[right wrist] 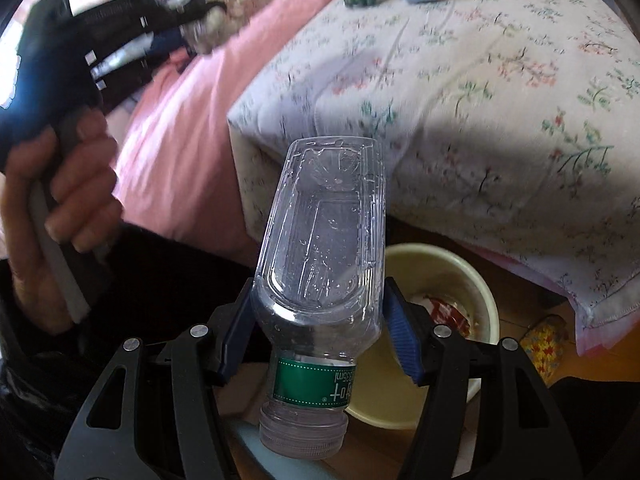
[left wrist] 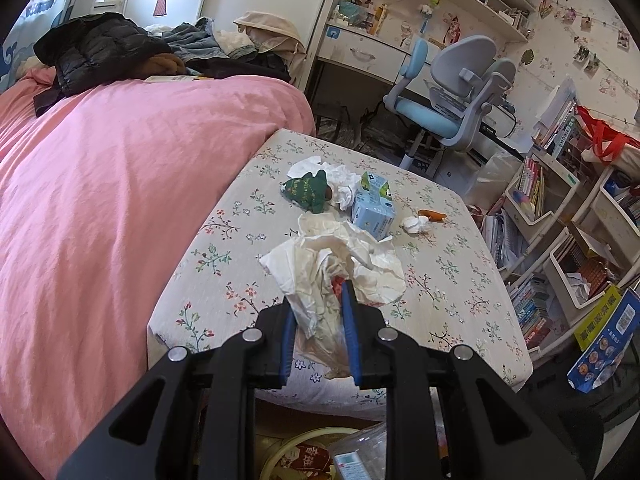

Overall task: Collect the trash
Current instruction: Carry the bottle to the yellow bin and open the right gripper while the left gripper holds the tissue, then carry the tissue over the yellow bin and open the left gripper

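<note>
While the pink duvet [left wrist: 120, 184] is filling the left of the left wrist view, you are looking over a floral-sheeted mattress [left wrist: 448, 280] running up the middle. Your left gripper [left wrist: 316, 320] is clamping a crumpled white tissue wad [left wrist: 336, 268] low in the centre. Beyond it, toward upper centre, a light blue carton [left wrist: 374, 210], a green wrapper [left wrist: 308, 192] and a small tissue ball [left wrist: 416, 224] are lying on the sheet. In the right wrist view, your right gripper [right wrist: 320, 320] is squeezing a clear plastic bottle [right wrist: 320, 248], cap toward the camera, at centre frame. A pale yellow bin [right wrist: 452, 276] with red scraps is sitting lower right. Your hand [right wrist: 60, 200] is gripping the other handle at left.
</note>
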A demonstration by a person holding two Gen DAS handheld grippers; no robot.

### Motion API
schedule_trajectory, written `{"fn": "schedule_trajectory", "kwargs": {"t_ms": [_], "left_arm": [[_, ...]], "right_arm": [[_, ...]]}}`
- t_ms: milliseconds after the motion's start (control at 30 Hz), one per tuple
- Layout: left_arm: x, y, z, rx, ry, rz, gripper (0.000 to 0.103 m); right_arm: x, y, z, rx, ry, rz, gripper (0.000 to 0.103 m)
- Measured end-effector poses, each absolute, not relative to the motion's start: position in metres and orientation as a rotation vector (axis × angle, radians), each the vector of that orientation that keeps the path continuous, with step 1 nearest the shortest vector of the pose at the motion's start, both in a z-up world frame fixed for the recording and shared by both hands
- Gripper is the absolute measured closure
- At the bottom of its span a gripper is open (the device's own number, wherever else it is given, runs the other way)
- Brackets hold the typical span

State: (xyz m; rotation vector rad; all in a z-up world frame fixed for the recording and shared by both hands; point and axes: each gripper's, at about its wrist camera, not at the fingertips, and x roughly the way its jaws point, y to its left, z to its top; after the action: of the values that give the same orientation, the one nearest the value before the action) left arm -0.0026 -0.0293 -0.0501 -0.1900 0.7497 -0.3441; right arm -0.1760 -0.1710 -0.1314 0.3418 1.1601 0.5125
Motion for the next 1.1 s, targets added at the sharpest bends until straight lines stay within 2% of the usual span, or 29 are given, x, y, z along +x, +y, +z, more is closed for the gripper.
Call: {"fn": "schedule_trajectory", "kwargs": {"t_ms": [267, 500, 1100], "left_arm": [[-0.005, -0.028, -0.049, -0.192, 0.745, -0.347, 0.081], [-0.008, -0.028, -0.048, -0.189, 0.743, -0.349, 0.081], [-0.023, -0.041, -0.055, -0.122, 0.768, -0.389, 0.081]], "right_arm": [[-0.173, -0.16, -0.151, 0.281, 1.245, 0.474, 0.041], [-0.174, -0.165, -0.149, 0.294, 1.219, 0.446, 0.038], [-0.168, -0.2, -0.118, 0.348, 1.024, 0.295, 0.034]]}}
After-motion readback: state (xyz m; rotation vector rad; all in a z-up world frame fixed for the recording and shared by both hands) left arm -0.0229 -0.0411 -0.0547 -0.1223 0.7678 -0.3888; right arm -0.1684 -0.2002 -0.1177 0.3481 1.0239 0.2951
